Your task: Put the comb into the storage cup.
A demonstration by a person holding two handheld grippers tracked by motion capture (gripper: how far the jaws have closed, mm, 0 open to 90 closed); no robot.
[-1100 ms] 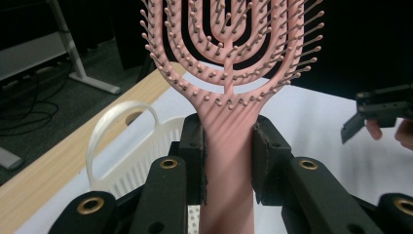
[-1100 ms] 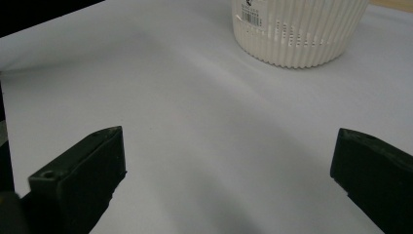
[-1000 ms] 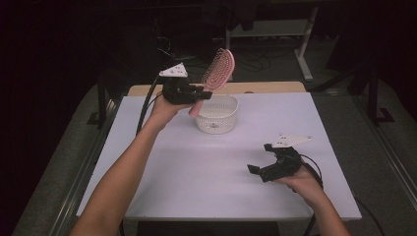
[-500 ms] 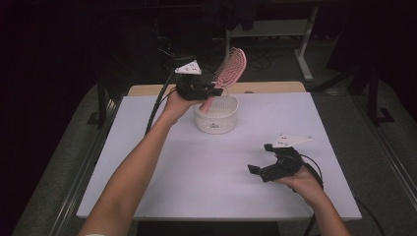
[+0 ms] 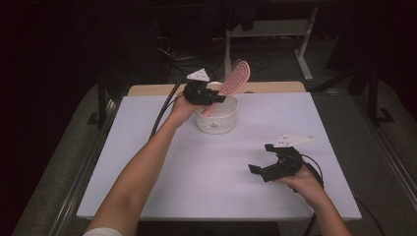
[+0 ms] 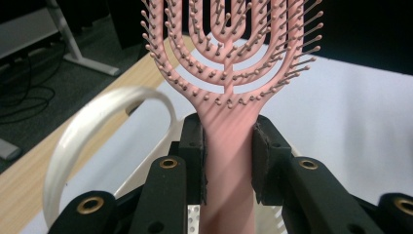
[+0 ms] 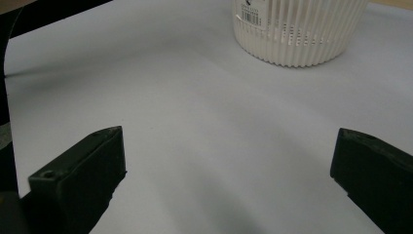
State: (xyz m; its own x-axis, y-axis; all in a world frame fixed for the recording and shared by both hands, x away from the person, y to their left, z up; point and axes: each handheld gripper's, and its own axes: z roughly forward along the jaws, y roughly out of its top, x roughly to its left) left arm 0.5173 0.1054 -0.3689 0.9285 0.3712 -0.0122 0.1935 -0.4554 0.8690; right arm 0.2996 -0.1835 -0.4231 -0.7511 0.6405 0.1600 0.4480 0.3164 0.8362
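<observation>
A pink hairbrush (image 5: 235,78) with an open, vented head is held by its handle in my left gripper (image 5: 212,98), which is shut on it. The brush head tilts up and to the right above a white slatted basket (image 5: 216,123) at the table's far middle. In the left gripper view the two black pads (image 6: 195,146) press on the pink handle (image 6: 228,146), with the basket's rim (image 6: 87,131) curving below left. My right gripper (image 5: 259,158) rests at the near right of the table, open and holding nothing. Its wide-set jaws face the basket (image 7: 297,29).
The white table top (image 5: 206,172) has a wooden strip (image 5: 275,87) along its far edge. Beyond it stand a metal desk frame (image 5: 305,44) and cables on a dark floor. Both forearms come in from the bottom.
My left hand has carried the hairbrush to the right and lower, from left of the basket to over it. The right hand has stayed put.
</observation>
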